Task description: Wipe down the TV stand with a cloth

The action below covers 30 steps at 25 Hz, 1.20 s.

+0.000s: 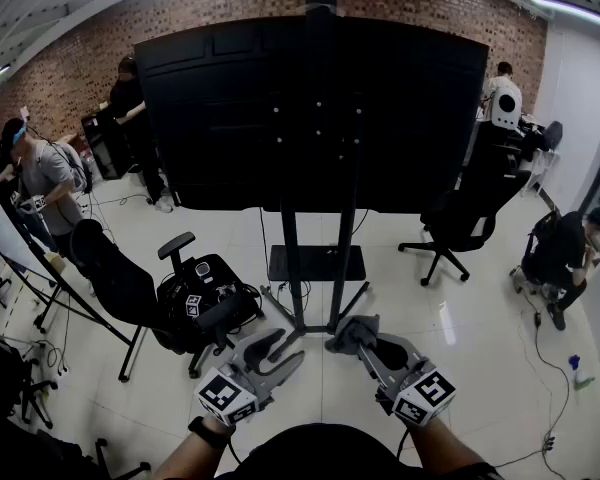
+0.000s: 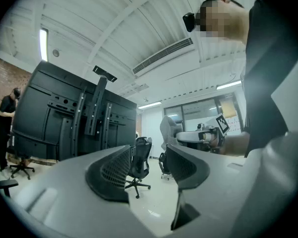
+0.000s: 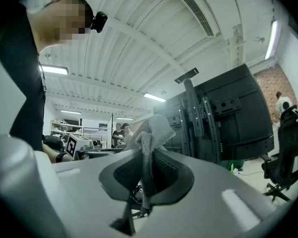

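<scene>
The right tool has its jaws pressed together on a cloth. The cloth is soft, pale grey and fleecy. It is folded into a thick wad that rises in a rounded bunch above the tips, and a narrow strip of it hangs down between the pads. The pads are black with a fine ribbed grid, set in a smooth, pale grey plastic body with rounded shoulders.

The left tool is built the same way. Its jaws stand apart with nothing between them, and only a distant black chair and the floor show through the gap.

In the head view both tools are held low and side by side. Each carries a white cube with black square markers at its rear. The cloth is held in the air and points toward the foot of the stand, without touching it.

The stand is matte black metal. It has two slim upright posts, a flat rectangular shelf low between them, and splayed legs on the floor, which is pale glossy tile. It carries a large TV, seen from behind as a broad dark panel with ribbed plates and screw points.

A black office chair stands to the right of the stand. Another chair, holding a dark bag, stands to the left. A red brick wall runs behind, and several people are along the room's edges.
</scene>
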Tool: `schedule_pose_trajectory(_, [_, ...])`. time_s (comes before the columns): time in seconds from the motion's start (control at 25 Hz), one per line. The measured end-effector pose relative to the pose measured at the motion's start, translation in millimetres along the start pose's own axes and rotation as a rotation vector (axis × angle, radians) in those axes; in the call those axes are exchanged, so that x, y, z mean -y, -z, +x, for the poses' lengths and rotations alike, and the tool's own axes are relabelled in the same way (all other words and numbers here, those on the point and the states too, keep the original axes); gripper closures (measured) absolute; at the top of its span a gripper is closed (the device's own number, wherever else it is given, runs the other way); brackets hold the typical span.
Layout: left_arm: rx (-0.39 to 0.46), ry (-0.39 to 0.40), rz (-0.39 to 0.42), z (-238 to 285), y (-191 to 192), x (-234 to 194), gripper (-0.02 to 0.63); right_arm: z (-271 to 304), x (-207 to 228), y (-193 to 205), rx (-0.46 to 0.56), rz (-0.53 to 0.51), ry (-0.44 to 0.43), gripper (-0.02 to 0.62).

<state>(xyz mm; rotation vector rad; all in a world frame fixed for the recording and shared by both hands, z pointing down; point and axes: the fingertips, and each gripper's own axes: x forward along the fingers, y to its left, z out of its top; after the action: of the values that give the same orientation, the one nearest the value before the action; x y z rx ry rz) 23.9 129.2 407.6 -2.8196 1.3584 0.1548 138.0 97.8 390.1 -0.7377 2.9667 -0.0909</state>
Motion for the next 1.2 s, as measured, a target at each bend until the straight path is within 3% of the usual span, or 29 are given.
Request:
schedule_pose_trajectory(0.28, [0.022,-0.033,0.030,14.6,-6.2,4.0,0.356,-12.4,11.8,-2.6,0.001,-0.005,-0.027,0.563])
schedule_pose_trajectory(0.64, [0.004,-0.055,0.013,24.5,4.9,-1.7,0.357,-5.0,26.4,10.2,-0.006,0.026,-0.045,0.563])
schedule_pose_trajectory(0.92, [0.014,-0.040,0.021,43.7,11.6,-54.9,0.357,42.8,55.6,15.6,-0.017,0.025,-0.033,0.563])
schedule_pose_trajectory(1.2, [0.031,0.010,0.006,76.0,-3.4,-142.4,0.356,122.1,94.5,3.0,-0.009,0.002,0.017,0.563])
